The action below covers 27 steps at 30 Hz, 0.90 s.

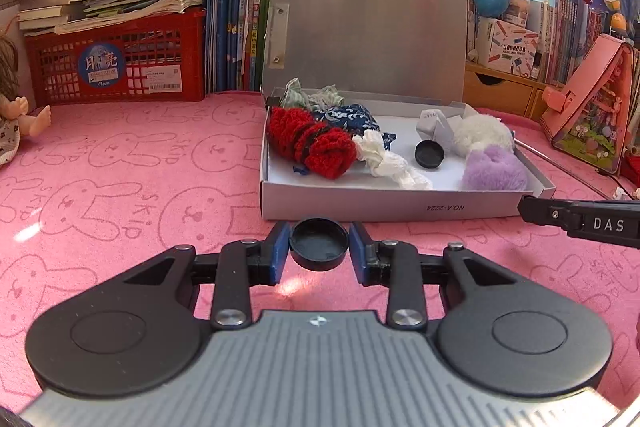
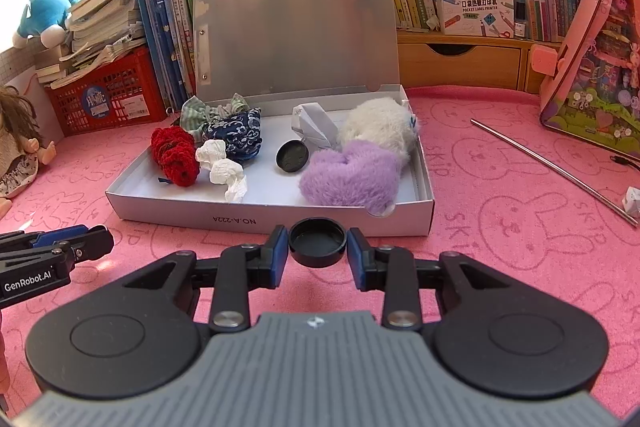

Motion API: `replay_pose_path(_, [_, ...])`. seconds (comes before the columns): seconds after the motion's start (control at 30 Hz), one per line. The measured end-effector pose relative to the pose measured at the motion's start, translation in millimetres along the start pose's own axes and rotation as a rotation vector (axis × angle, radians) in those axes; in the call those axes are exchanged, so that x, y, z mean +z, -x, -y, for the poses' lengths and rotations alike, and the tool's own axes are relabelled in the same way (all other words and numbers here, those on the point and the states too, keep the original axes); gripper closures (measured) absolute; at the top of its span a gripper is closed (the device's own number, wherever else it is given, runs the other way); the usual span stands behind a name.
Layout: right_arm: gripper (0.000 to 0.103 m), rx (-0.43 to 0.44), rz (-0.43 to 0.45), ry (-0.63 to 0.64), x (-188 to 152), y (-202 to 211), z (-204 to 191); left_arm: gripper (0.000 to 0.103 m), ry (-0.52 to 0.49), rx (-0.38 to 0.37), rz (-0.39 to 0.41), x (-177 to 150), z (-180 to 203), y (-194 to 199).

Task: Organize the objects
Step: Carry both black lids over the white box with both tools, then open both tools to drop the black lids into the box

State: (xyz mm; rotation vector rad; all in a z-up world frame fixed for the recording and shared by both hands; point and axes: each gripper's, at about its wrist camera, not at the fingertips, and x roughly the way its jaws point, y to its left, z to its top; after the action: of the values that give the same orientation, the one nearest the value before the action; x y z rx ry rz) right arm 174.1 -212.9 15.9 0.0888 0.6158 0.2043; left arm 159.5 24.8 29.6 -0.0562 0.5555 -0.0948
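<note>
A pink bunny-print mat fronts the bookshelves. In the left wrist view the left gripper (image 1: 319, 247) grasps a black cap (image 1: 319, 243), the open white box (image 1: 384, 205) just ahead. In the right wrist view the right gripper (image 2: 317, 245) grasps another black cap (image 2: 317, 242), equally near that box (image 2: 280, 221).

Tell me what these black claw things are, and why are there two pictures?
The claws are grabbers that a person holds, one in each hand. Each has a little camera looking out along its two fingers, so one picture comes from the left gripper and the other from the right gripper. The left one seems to pinch a black cap, and the right one pinches a second black cap. In front, on the pink bunny cloth, stands an open white box. Inside it lie a red knitted piece, a purple fluffy toy, a white fluffy toy and a third cap.
</note>
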Motion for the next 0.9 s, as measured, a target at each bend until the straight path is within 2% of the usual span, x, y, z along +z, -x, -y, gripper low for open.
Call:
replay_pose_path(0.2, [0.065, 0.003, 0.026, -0.023, 17.8, -2.6, 3.5, 0.065, -0.011, -0.07, 0.08, 37.9, 11.9, -11.7])
replay_pose_path(0.37, [0.065, 0.027, 0.032, -0.09, 34.7, -10.1, 12.4, 0.065, -0.01, -0.057, 0.073, 60.3, 13.4, -36.8])
replay_pose_path(0.57, [0.065, 0.081, -0.007, -0.143, 45.0, -31.1, 14.1, 0.065, -0.032, 0.002, 0.031, 59.2, 14.0, -67.3])
replay_pose_path(0.9, [0.065, 0.093, -0.045, -0.063, 40.3, -59.4, -10.3, 0.065, -0.025, 0.035, -0.033, 49.4, 11.3, -98.7])
